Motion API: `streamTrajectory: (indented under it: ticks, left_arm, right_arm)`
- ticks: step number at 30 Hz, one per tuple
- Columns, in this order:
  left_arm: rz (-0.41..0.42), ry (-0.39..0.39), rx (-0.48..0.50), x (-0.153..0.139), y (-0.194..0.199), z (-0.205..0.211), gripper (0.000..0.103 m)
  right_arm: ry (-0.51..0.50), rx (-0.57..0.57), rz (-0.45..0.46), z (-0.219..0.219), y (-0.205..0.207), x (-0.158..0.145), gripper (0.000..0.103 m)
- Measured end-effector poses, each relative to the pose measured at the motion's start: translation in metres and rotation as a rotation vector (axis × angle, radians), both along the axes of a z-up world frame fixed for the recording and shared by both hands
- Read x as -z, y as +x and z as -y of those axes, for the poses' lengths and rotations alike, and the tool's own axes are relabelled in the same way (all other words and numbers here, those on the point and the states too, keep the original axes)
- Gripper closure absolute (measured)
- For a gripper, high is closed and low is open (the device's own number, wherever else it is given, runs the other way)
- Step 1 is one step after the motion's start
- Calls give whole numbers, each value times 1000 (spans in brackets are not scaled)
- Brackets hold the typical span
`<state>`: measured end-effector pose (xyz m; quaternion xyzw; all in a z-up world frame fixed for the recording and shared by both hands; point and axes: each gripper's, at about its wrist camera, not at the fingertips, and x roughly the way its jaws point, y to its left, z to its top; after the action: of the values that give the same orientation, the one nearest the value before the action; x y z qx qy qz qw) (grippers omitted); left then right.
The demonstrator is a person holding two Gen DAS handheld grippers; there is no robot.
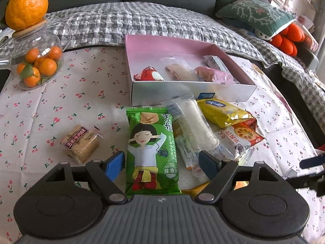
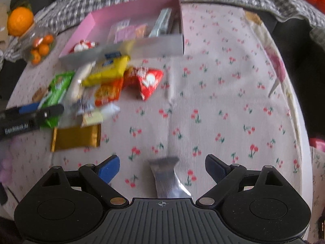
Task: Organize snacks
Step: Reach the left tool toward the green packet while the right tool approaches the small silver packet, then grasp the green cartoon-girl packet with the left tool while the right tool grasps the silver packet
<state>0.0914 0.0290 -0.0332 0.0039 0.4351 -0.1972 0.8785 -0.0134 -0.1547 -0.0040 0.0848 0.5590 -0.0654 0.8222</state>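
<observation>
Your pink box [image 1: 182, 46] sits in the upper middle of the left view with a few snacks inside, and the pile waits just below it. The green packet [image 1: 152, 150] lies between your left gripper's [image 1: 162, 163] wide jaws, not pinched yet. A clear wrapper touches its right side, so closing now could grab both. Your right gripper [image 2: 162, 169] tips down, open, over a small silver wrapper [image 2: 166, 177] at the bottom middle. That flat wrapper may slip out because it is thin.
</observation>
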Motion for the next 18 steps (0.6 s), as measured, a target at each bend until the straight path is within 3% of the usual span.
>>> streamTrajectory:
  ticks: [10, 13, 16, 18]
  left_arm:
    - [-36, -8, -31, 2, 4, -4, 55]
    - [-64, -24, -58, 4, 8, -8, 56]
    - [-76, -34, -76, 7, 10, -9, 55]
    - [-69, -27, -77, 7, 10, -7, 55]
  right_arm:
    - [-58, -46, -30, -5, -14, 17, 11]
    - [-90, -56, -29, -8, -15, 17, 18]
    - [-109, -71, -11, -12, -16, 13, 41]
    - [-100, -73, 2, -12, -16, 10, 68]
